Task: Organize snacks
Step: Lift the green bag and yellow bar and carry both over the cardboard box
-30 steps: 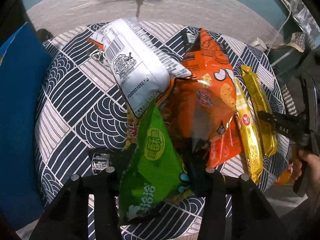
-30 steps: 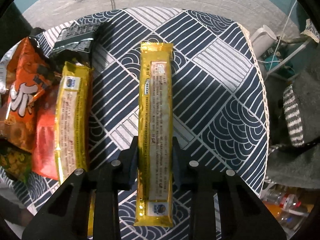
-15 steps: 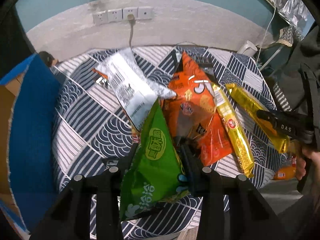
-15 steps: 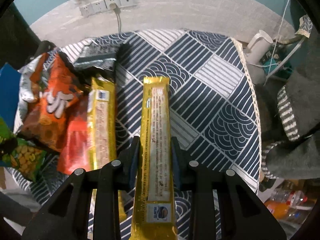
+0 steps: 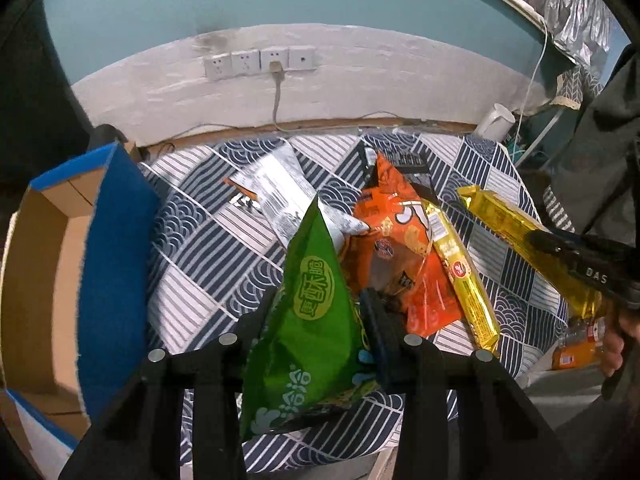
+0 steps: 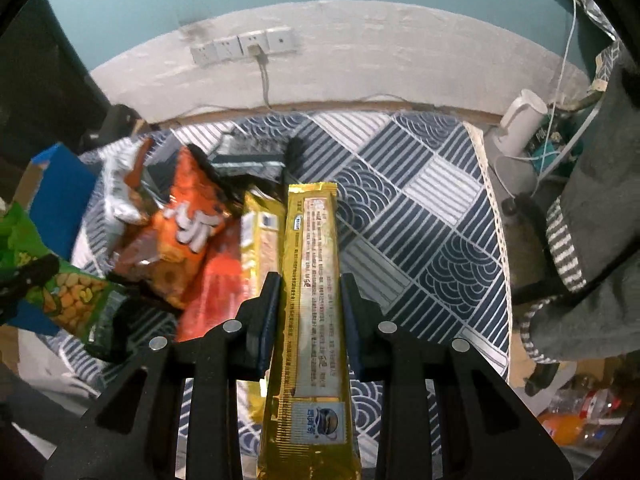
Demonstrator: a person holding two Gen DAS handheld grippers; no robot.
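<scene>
green snack bag [image 5: 316, 320] between gripper [image 5: 320, 312] fingers

Glossy foil gold packet [image 6: 314, 300], shiny plastic green bag [image 5: 316, 320], woven cloth tablecloth [image 6: 420, 216], matt cardboard box [image 5: 48, 272]

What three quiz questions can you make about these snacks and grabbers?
1. True or false: the left gripper holds the green snack bag.
2. What does the right gripper hold?
A. the orange bag
B. a long gold packet
C. nothing
3. Fill in: beside the table stands an open box with ____ flaps.

Key: 1 true; 2 B; 3 blue.
</scene>
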